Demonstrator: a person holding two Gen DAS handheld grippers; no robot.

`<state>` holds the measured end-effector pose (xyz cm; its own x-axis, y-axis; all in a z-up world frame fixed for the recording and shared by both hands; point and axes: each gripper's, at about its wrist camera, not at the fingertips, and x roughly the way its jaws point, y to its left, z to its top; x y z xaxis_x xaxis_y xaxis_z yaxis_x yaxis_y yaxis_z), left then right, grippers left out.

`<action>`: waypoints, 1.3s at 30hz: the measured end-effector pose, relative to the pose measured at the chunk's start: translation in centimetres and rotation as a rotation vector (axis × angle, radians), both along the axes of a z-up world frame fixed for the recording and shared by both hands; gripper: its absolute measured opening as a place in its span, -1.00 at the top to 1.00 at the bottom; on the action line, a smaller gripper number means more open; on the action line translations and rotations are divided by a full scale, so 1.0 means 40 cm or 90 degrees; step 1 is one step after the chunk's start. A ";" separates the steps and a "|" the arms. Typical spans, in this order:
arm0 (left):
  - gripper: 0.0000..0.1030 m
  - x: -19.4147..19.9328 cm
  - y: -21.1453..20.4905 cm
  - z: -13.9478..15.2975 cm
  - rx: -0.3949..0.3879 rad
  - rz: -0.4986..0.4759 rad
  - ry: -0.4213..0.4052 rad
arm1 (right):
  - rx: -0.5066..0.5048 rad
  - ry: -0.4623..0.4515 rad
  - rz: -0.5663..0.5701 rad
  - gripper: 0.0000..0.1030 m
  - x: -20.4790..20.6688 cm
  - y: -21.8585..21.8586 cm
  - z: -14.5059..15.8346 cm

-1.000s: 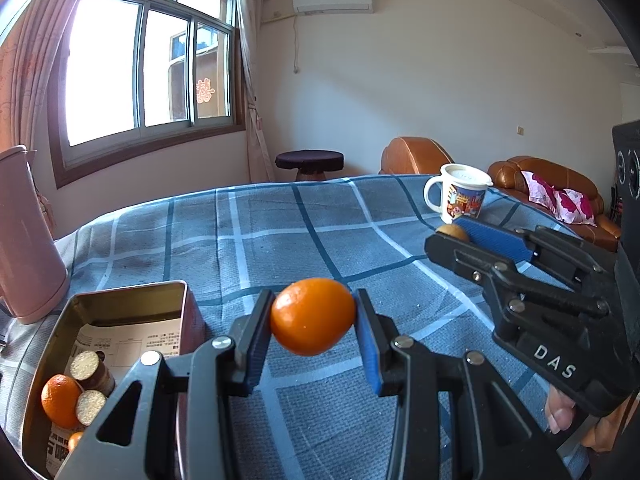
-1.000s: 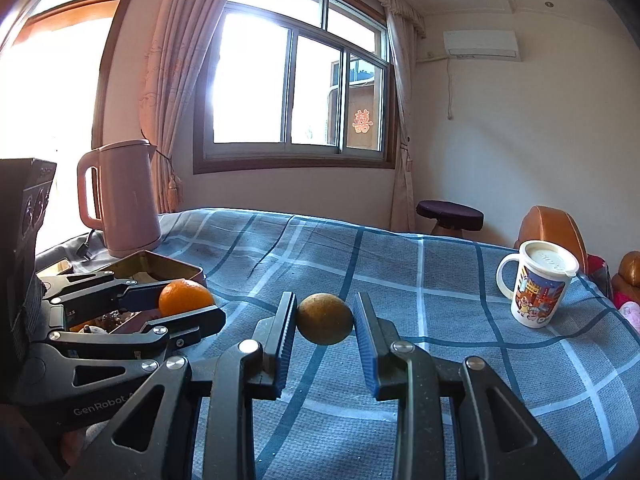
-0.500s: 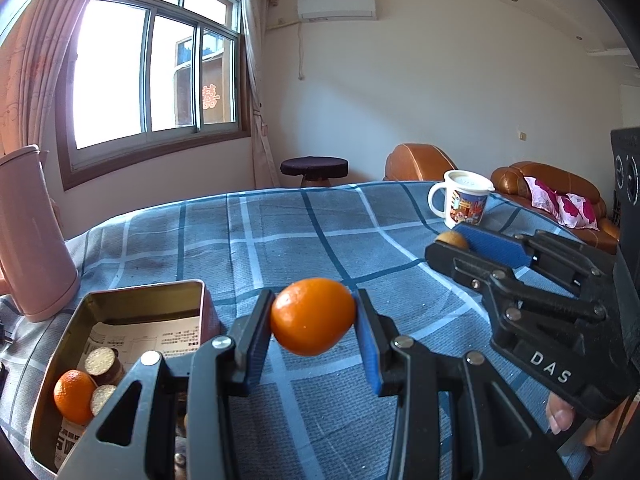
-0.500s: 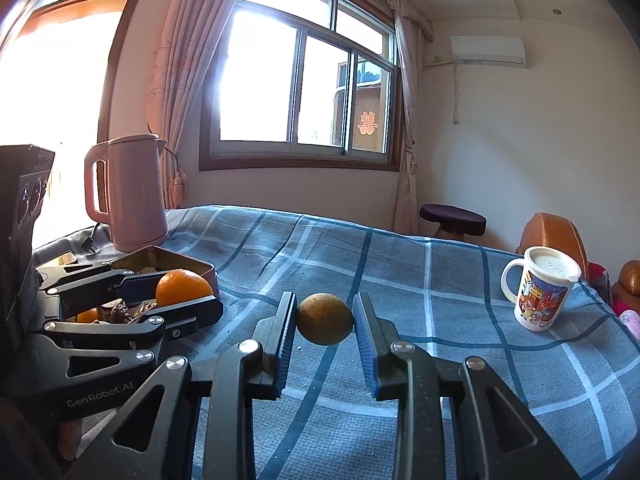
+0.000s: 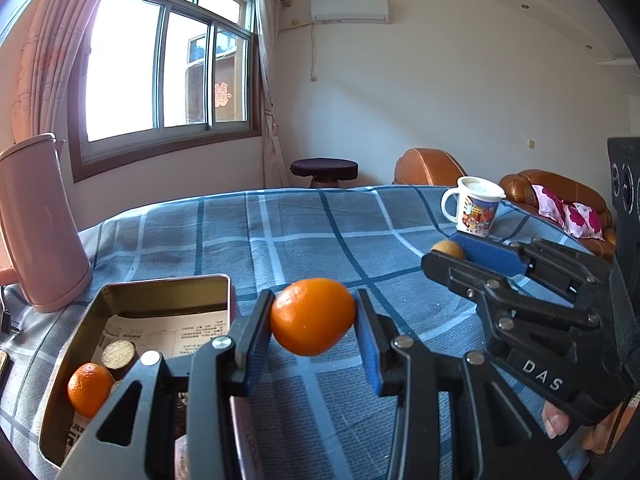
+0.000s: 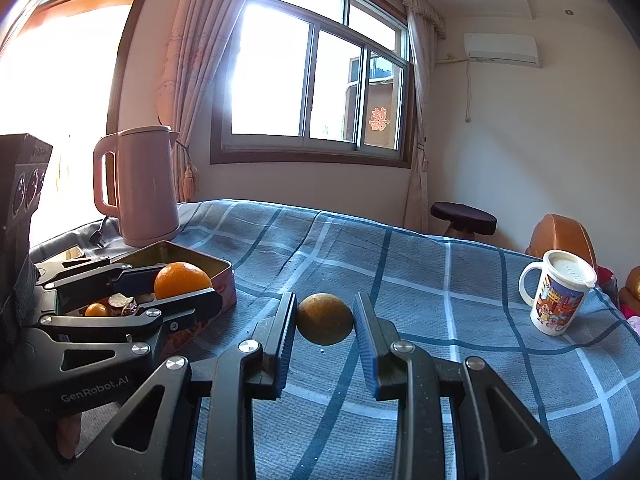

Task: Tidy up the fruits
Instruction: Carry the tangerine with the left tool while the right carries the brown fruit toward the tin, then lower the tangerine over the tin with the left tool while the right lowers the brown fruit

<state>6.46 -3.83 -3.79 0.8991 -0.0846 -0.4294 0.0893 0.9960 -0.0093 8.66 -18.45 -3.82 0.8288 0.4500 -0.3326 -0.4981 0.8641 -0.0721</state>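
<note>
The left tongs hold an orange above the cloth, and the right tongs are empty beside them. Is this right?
Not quite. The right tongs are not empty: the right wrist view shows them shut on a brownish-yellow round fruit. The rest holds: the left tongs hold the orange above the cloth.

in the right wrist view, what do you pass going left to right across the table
left gripper with its orange over the metal tin → brownish fruit in the right gripper → lidded cartoon mug
</note>
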 end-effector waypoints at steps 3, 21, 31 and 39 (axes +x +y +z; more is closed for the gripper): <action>0.20 -0.003 0.006 0.001 -0.001 0.003 -0.001 | -0.005 0.000 0.003 0.40 -0.001 0.010 -0.001; 0.20 -0.015 0.068 0.001 -0.015 0.032 -0.003 | -0.029 0.004 0.032 0.40 0.000 0.086 -0.006; 0.20 -0.028 0.118 0.000 -0.029 0.058 -0.002 | -0.034 0.008 0.050 0.40 0.003 0.122 -0.005; 0.20 -0.032 0.140 -0.002 -0.035 0.069 0.000 | -0.041 0.011 0.063 0.40 -0.001 0.151 -0.008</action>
<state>5.20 1.77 -3.88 0.9044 -0.0099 -0.4266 -0.0196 0.9977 -0.0649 8.63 -12.39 -4.13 0.7752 0.5068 -0.3770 -0.5824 0.8046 -0.1160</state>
